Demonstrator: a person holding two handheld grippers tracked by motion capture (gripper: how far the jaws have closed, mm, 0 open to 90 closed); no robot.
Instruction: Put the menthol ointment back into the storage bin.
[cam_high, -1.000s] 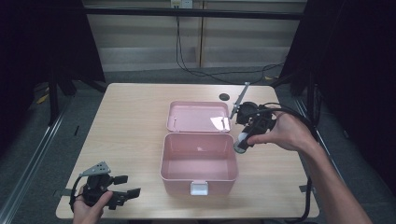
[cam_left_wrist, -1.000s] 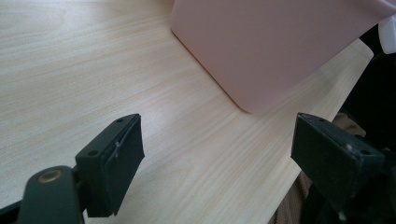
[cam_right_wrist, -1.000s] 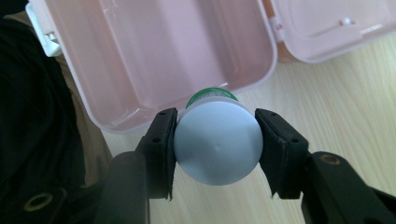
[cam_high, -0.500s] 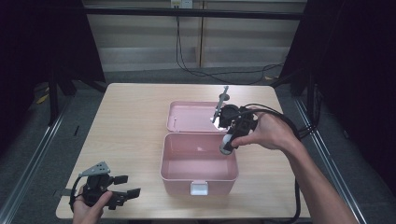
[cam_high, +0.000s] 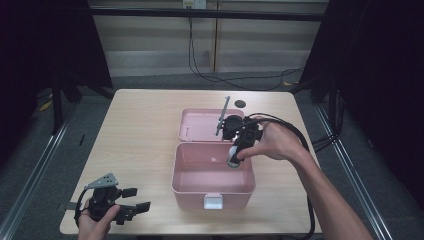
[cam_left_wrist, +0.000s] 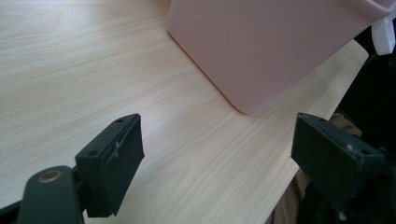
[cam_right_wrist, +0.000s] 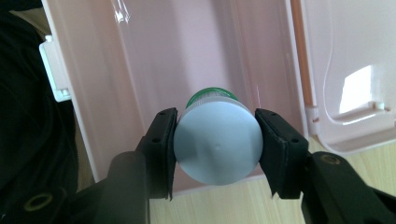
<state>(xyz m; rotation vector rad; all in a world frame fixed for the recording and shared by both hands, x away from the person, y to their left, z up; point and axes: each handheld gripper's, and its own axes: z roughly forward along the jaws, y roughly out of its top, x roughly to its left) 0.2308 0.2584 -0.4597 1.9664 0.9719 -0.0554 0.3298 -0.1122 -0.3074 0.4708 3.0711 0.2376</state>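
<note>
An open pink box (cam_high: 212, 189) stands in the middle of the table, its lid (cam_high: 200, 125) laid back flat behind it. My right gripper (cam_high: 234, 150) is shut on a pale cylindrical bottle (cam_high: 233, 157) and holds it over the box's right rear corner. In the right gripper view the bottle (cam_right_wrist: 217, 145) sits base-on between the jaws, a green cap at its far end, above the box's bare inside (cam_right_wrist: 140, 65). My left gripper (cam_high: 136, 199) rests open near the table's front left corner. Its jaws (cam_left_wrist: 219, 144) stand wide apart with nothing between them, a little off the box's outer wall (cam_left_wrist: 261, 46).
A white latch (cam_high: 213, 202) sticks out from the box's front wall. A small dark disc (cam_high: 240, 104) lies on the table behind the lid. Cables trail from the right gripper over the table's right side. Bare wood spreads across the left half of the table (cam_high: 135, 135).
My right gripper has carried the bottle leftward and toward me, from beside the lid's right edge to over the box's inside. The left gripper has stayed put.
</note>
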